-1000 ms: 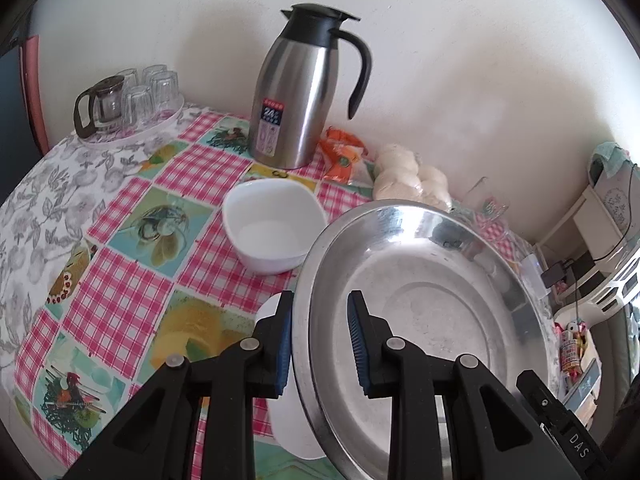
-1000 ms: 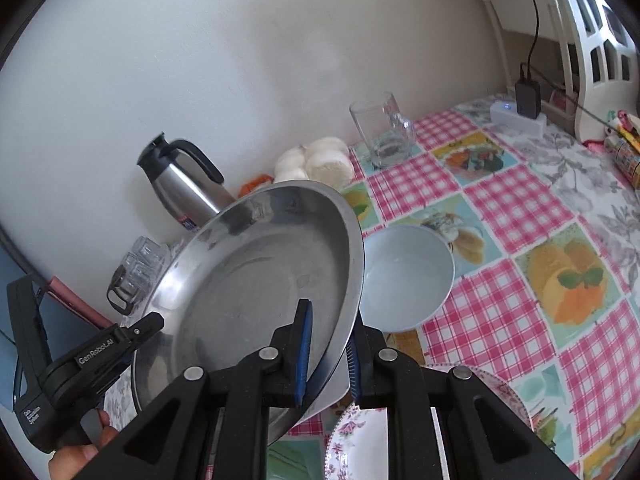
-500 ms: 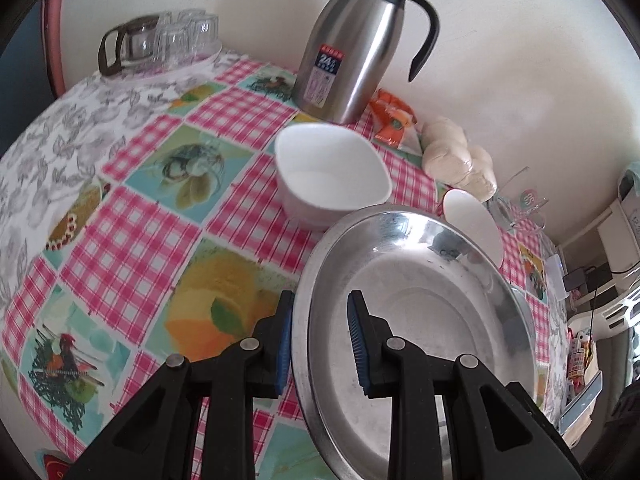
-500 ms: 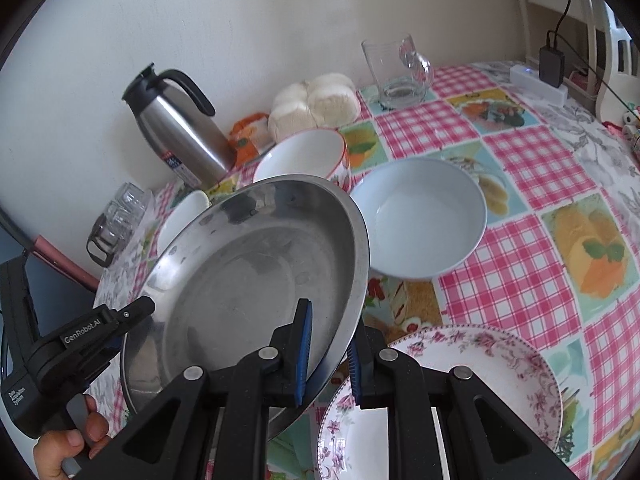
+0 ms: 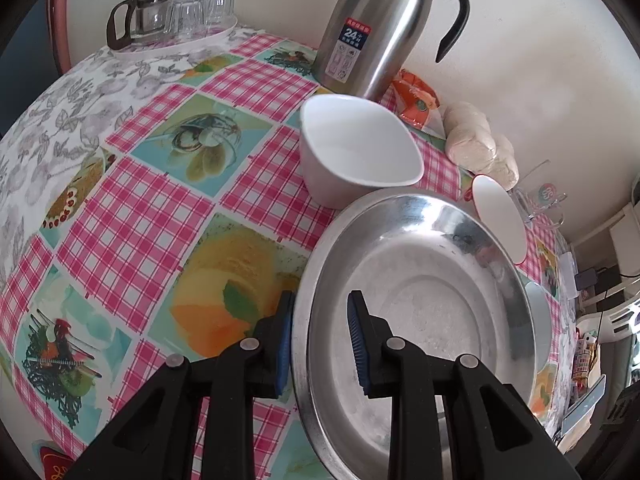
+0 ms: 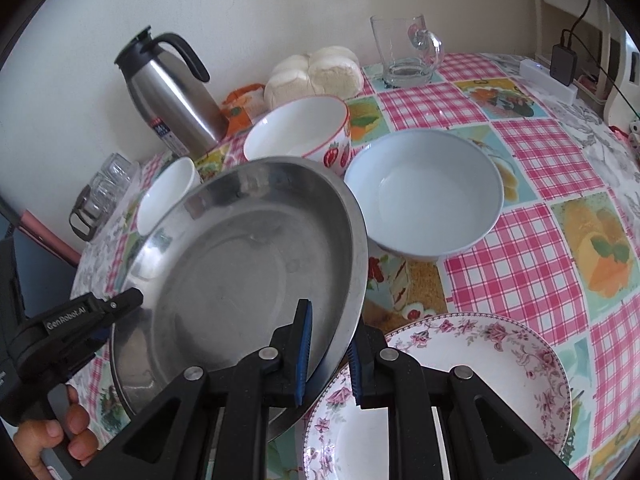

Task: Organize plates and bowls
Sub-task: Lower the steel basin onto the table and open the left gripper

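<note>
A wide steel plate (image 5: pixel 420 300) hangs tilted just above the checked tablecloth, held by both grippers at opposite rims. My left gripper (image 5: pixel 320 340) is shut on its left rim; my right gripper (image 6: pixel 328 356) is shut on its right rim. In the right wrist view the steel plate (image 6: pixel 248 264) overlaps a floral plate (image 6: pixel 460 380) lying below it. Behind it stand a white square bowl (image 5: pixel 360 152), a strawberry-patterned bowl (image 6: pixel 296 136) and a pale blue bowl (image 6: pixel 424 196). The left gripper's body (image 6: pixel 80 320) and a hand (image 6: pixel 60 432) show at the lower left.
A steel thermos jug (image 5: pixel 372 28) stands by the wall, with an orange packet (image 5: pixel 416 100) and bagged buns (image 6: pixel 316 72) beside it. A glass mug (image 6: pixel 404 52) is at the back right, and a tray of glasses (image 5: pixel 180 12) at the back left. A power strip (image 6: pixel 548 80) lies on the right edge.
Both grippers have sunk toward the table with the steel plate still gripped. The bowls and jug now look closer, and the floral plate has come into view under the plate's right side.
</note>
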The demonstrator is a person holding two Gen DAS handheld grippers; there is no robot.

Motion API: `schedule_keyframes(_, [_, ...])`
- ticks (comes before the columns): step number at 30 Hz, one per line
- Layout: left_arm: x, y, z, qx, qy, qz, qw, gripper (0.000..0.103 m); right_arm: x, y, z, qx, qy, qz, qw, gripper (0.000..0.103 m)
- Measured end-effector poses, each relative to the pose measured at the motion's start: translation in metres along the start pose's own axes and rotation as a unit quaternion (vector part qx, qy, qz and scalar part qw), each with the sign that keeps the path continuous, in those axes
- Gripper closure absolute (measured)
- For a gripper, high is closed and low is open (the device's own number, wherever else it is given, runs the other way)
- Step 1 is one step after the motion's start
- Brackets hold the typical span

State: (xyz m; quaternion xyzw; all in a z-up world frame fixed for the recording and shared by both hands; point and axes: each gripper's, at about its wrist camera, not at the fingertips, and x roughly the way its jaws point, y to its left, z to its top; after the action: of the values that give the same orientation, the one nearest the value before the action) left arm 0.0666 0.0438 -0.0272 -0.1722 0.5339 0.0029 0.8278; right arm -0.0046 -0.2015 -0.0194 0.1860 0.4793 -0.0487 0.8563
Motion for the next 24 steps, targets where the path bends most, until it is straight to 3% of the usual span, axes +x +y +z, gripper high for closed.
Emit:
schedule_keyframes(8, [0.017,0.003,-0.003,0.0,0.029,0.007,0.9995,0.076,0.011,-0.002,-0.003,-0.002,0.011,-0.014,1.0,0.085])
schedule_keyframes(24, [0.016,-0.002,-0.003,0.017,0.026,0.011,0.9995,0.076,0.02,-0.003,-0.006,-0.005,0.021,-0.026,0.999,0.084])
